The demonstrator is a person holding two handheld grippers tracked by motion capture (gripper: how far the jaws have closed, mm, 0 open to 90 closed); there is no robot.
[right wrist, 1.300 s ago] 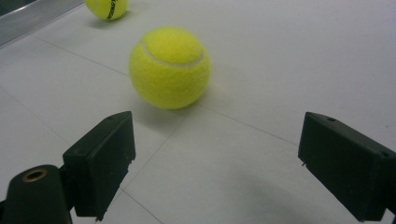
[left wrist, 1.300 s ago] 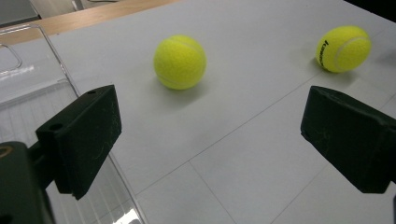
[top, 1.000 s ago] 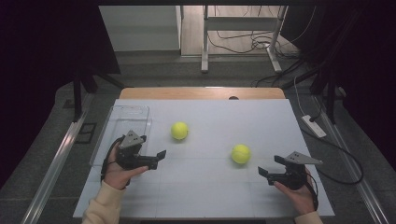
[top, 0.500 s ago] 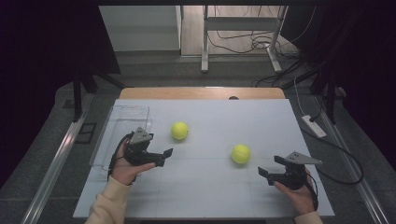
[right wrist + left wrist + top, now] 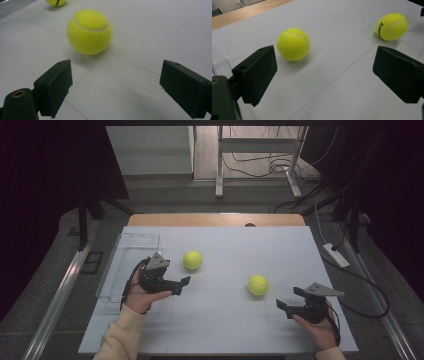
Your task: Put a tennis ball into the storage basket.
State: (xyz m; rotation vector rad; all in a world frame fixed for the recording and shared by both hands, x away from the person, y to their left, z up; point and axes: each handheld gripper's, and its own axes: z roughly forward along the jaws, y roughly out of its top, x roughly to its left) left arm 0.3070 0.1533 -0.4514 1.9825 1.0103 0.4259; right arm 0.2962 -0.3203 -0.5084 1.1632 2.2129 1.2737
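Two yellow tennis balls lie on the white table. The left ball rests just ahead of my left gripper, whose jaws stand wide open and empty, a short gap short of it. The right ball sits ahead of my right gripper, also open with nothing between its jaws. Each gripper view shows the other ball farther off: the right ball and the left ball.
A clear plastic bin stands at the table's left side, right beside my left hand. A wooden strip runs along the far table edge. Cables and a power strip lie on the floor to the right.
My left gripper has moved forward and to the right, closer to the left ball. The right gripper and both balls have stayed put.
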